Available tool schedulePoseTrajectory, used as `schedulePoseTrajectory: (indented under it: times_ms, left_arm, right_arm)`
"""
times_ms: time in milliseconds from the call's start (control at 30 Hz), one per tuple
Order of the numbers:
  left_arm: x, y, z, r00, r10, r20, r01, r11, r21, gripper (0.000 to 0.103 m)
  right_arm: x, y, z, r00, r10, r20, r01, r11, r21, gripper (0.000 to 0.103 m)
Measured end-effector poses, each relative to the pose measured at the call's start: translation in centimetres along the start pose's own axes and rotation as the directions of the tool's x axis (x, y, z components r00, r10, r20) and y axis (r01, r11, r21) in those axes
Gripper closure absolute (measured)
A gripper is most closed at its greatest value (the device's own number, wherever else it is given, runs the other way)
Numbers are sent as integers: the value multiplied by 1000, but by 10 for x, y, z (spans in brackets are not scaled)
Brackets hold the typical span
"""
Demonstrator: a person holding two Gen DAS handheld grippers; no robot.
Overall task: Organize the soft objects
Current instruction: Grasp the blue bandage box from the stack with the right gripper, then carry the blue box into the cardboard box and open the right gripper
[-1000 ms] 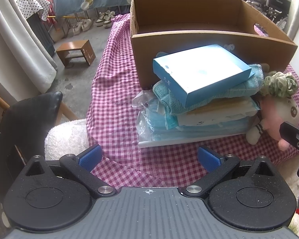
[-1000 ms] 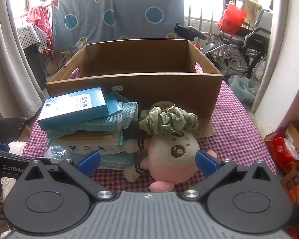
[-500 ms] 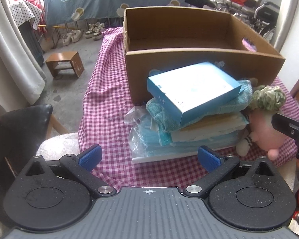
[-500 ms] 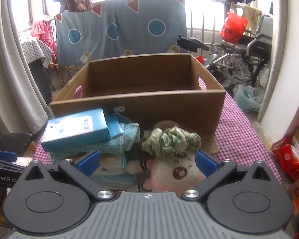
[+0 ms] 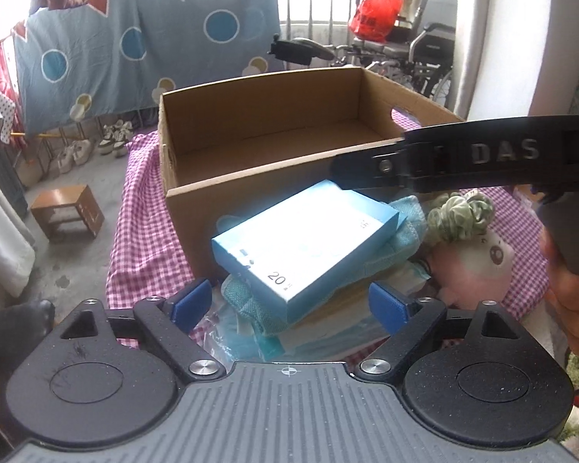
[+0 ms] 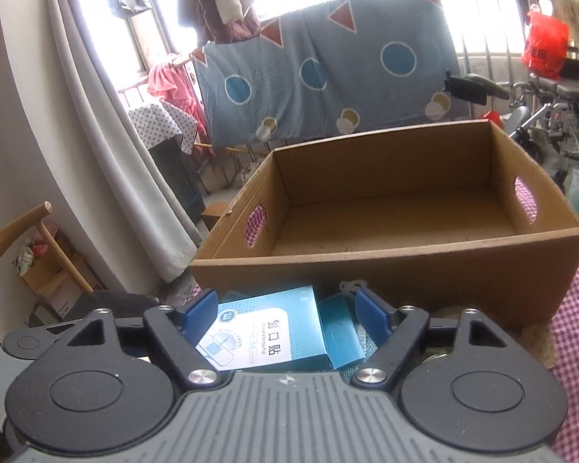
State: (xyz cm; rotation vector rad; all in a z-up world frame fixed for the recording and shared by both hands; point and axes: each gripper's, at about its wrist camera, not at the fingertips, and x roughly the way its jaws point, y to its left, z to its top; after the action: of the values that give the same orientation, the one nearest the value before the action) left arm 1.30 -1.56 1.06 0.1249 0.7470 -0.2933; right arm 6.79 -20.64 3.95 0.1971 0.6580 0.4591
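Right gripper [image 6: 285, 310] swung over blue box [image 6: 266, 335], "20" printed, both jaws closing, empty.

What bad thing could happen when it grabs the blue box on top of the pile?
1. The blue box lies tilted on a lumpy stack of teal cloth and packets, so a nudge could slide it off.
2. The right hand-held gripper is closing around the box, its pads not yet touching; an off-centre pinch might twist it loose.
3. The left hand-held gripper is closing near the same pile, so the two might bump.
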Motion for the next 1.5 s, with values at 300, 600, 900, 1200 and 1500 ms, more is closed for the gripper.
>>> schedulePoseTrajectory:
  times_ms: [300,600,900,1200,1500]
  left_arm:
    - [14,0,2,999,-26,-35,27,999,24,30]
    - [-3,-4,9,1000,-4,7,4,999,39,30]
    - [-24,-3,48,990,35,133,-48,995,88,30]
    - [36,32,132,999,9,38,-11,998,65,28]
    - [151,70,188,986,14,-166,-1,997,80,20]
  right_arm:
    - [36,-9,1,989,48,-141,-43,998,41,43]
    - [9,9,12,997,24,-75,-25,1000,-12,44]
    - [-3,14,67,998,48,27,-46,997,-54,44]
    - [89,-39,157,987,75,-141,-71,997,38,44]
    - [218,-113,183,946,129,-297,-39,956,292,45]
